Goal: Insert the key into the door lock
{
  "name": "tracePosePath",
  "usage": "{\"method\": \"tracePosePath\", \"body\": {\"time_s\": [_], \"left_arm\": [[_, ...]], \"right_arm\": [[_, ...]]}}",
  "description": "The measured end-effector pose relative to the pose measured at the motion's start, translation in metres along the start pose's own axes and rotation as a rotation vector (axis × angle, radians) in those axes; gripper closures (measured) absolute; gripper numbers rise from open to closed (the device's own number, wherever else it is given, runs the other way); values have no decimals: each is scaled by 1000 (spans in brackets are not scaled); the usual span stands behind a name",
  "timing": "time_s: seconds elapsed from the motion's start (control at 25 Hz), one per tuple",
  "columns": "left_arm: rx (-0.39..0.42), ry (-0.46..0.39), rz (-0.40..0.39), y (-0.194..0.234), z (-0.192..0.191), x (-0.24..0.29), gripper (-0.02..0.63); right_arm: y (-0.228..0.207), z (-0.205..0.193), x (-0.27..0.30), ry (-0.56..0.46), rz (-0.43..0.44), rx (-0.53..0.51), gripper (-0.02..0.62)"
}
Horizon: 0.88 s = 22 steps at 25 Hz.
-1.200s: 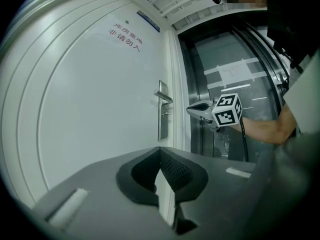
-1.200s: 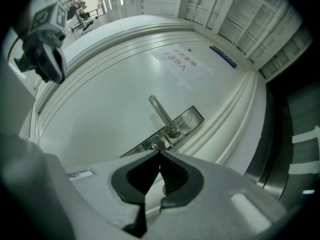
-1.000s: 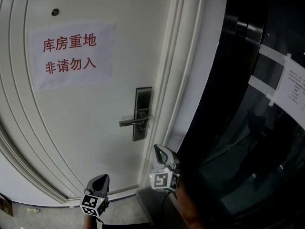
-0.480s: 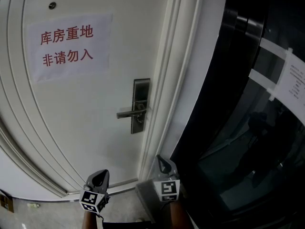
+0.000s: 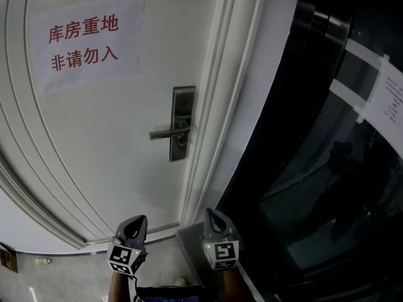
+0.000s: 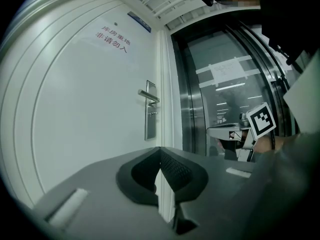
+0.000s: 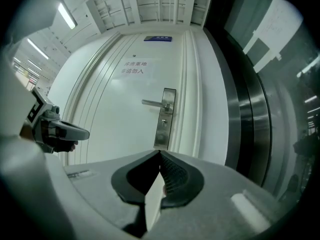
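On the white door (image 5: 113,156) a metal lock plate (image 5: 181,123) carries a lever handle (image 5: 165,133) that points left. The plate also shows in the left gripper view (image 6: 150,116) and in the right gripper view (image 7: 164,119). I cannot make out a key in any view. Both grippers hang low, well short of the door. My left gripper (image 5: 140,219) (image 6: 160,149) is shut with nothing visible between its jaws. To its right, below the door frame, my right gripper (image 5: 211,211) (image 7: 160,153) is also shut and looks empty.
A paper sign with red characters (image 5: 85,43) is stuck high on the door. The white door frame (image 5: 217,106) runs beside the lock. Right of it stands a dark glass panel (image 5: 327,168) with a taped notice (image 5: 390,99). Grey floor (image 5: 63,275) lies below.
My right gripper has dropped lower and rolled, so its marker cube now faces the head camera squarely. The door and lock have slid up and left in the head view. The left gripper shifted a little.
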<state>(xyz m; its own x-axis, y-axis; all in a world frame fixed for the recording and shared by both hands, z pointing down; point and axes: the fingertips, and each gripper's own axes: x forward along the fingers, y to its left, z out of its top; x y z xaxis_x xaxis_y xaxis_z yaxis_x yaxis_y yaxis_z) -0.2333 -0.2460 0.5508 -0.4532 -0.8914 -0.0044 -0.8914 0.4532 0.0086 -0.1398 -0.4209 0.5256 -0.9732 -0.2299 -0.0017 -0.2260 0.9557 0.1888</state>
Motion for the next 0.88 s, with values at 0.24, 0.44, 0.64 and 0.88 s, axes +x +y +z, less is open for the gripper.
{"method": "tracePosePath", "body": {"time_s": [0.24,0.44,0.64,0.88], "left_arm": [[-9,1,10,-8,-3,-7,604],[-19,17,37,-6,-11,-16,604],[-29,20,57,-9,-16,-24,604],[-28,27,66,-15,-22,-29,604]], "right_arm": [[3,-13,-19,9,13,26,594],[9,-26,-30,36,33,47,594],[13,-31,-42,29,32,32,594],[26,-24,-45,21,70,48,594]]}}
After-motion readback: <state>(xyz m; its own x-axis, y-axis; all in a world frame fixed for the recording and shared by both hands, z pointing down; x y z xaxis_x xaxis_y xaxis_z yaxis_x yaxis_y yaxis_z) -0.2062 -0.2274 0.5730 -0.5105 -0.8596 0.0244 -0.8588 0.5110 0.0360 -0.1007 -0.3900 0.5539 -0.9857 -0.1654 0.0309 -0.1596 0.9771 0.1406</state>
